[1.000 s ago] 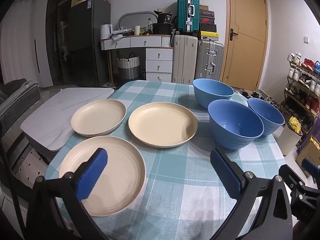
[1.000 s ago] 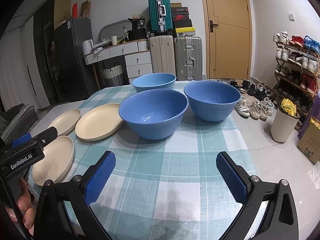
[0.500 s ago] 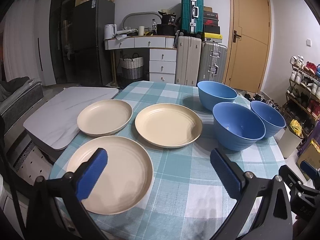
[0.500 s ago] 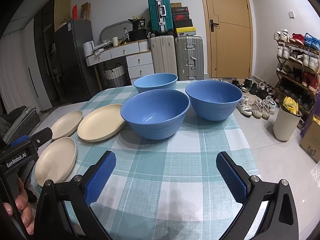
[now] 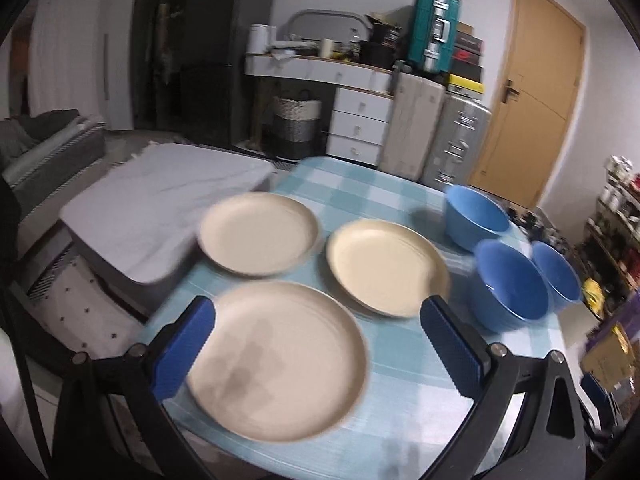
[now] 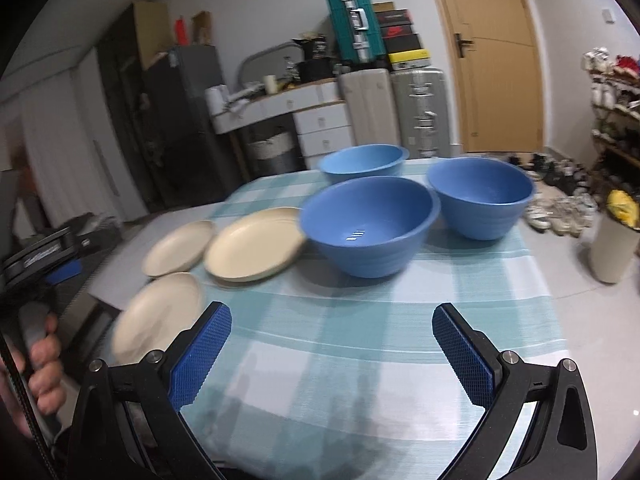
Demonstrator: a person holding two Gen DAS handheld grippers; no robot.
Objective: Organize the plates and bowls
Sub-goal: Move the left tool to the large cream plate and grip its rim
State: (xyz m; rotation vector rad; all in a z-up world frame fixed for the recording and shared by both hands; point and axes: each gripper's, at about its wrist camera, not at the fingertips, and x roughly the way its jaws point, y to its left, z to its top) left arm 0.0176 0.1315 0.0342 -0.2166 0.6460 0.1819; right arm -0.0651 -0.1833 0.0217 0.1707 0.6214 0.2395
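Three cream plates lie on a teal checked tablecloth (image 5: 404, 380): a near plate (image 5: 276, 360), a far left plate (image 5: 258, 238) and a middle plate (image 5: 386, 266). Three blue bowls stand to their right: a far bowl (image 5: 476, 216), a near bowl (image 5: 508, 290) and a right bowl (image 5: 556, 278). My left gripper (image 5: 320, 344) is open, its fingers either side of the near plate, above it. In the right wrist view the right gripper (image 6: 332, 354) is open over bare cloth, well short of the near bowl (image 6: 368, 226). The other bowls (image 6: 480, 196) (image 6: 362, 162) and the plates (image 6: 256, 244) (image 6: 158, 312) show there too.
A low grey-white table (image 5: 160, 196) stands beside the table's left edge. Suitcases (image 5: 436, 132), white drawers and a dark fridge line the back wall near a wooden door (image 5: 532, 92). A bin (image 6: 612, 240) and a shoe rack stand to the right. A hand (image 6: 44, 364) holds the left gripper's handle.
Both views have shifted and blurred. The left gripper swung left and back, so the near plate now sits between its fingers. The right gripper drew back and tilted. Both stayed open.
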